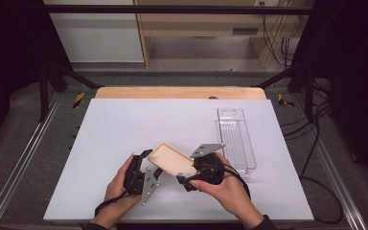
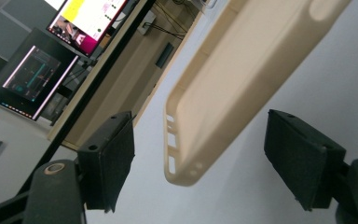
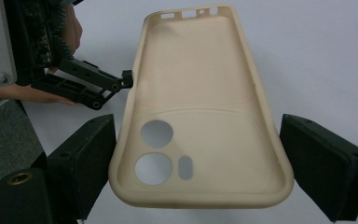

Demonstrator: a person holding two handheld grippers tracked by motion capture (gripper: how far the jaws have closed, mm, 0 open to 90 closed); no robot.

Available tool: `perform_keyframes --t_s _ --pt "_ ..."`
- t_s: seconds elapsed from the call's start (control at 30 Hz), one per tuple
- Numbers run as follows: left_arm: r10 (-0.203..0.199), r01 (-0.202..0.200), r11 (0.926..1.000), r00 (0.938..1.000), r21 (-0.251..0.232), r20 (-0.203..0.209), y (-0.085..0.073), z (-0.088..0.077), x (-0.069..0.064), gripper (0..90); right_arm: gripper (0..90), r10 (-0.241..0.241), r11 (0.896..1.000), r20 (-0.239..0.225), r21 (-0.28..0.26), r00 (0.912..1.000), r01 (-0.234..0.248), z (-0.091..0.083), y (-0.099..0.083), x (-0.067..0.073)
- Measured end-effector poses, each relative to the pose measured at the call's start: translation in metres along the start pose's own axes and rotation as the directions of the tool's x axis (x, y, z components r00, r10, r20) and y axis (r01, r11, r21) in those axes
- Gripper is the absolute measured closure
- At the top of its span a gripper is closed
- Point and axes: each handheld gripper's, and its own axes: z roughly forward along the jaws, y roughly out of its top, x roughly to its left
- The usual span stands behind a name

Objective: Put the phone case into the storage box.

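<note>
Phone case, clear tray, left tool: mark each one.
phone case (image 3: pixel 200 93), right gripper view, inner back panel.
clear tray (image 1: pixel 237 139), high view, ribbed floor.
left tool (image 2: pixel 200 161), left gripper view, midway between its two pads.

Beige phone case (image 3: pixel 200 107), held aloft, tilted

the phone case (image 3: pixel 200 116) looks like soft matt cream plastic or rubber, smooth inside. the tray (image 1: pixel 237 139) at the right is clear glossy plastic, ribbed on its floor. the table (image 1: pixel 124 129) has a smooth matt white top with a wooden far edge. each gripper carries matt black, slightly textured pads (image 3: pixel 86 158).
</note>
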Motion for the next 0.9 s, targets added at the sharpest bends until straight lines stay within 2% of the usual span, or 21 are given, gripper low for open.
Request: perform_keyframes --t_s 0.17,0.33,0.5,0.6,0.77,0.9 --pt "0.035 -0.035 0.9994 0.9993 0.005 -0.017 0.001 -0.002 -0.002 33.0 13.0 -0.007 1.0 -0.011 0.005 0.9999 0.007 0.002 0.001 0.003" --pt "0.103 -0.103 0.9947 0.9941 0.012 -0.034 0.003 -0.004 -0.006 45.0 12.9 -0.002 1.0 -0.023 0.003 0.9997 0.002 0.004 0.001 0.003" --pt "0.102 -0.102 0.9947 0.9932 0.012 -0.055 0.001 -0.006 -0.003 54.1 12.9 0.003 1.0 -0.032 0.005 0.9995 -0.002 0.006 0.003 0.004" --pt "0.127 -0.126 0.9917 0.9904 0.027 -0.054 -0.002 -0.006 -0.003 59.4 12.8 0.01 1.0 -0.038 0.008 0.9992 -0.009 0.007 0.005 0.004" --pt "0.137 -0.135 0.9903 0.9891 0.032 -0.055 -0.004 -0.007 -0.001 69.3 12.6 0.0 1.0 -0.043 0.009 0.9991 0.0 0.007 0.01 0.004" --pt "0.158 -0.156 0.987 0.9857 0.038 -0.057 -0.003 -0.008 -0.002 73.6 11.8 0.02 1.0 -0.055 0.012 0.9983 -0.019 0.006 0.013 0.003"
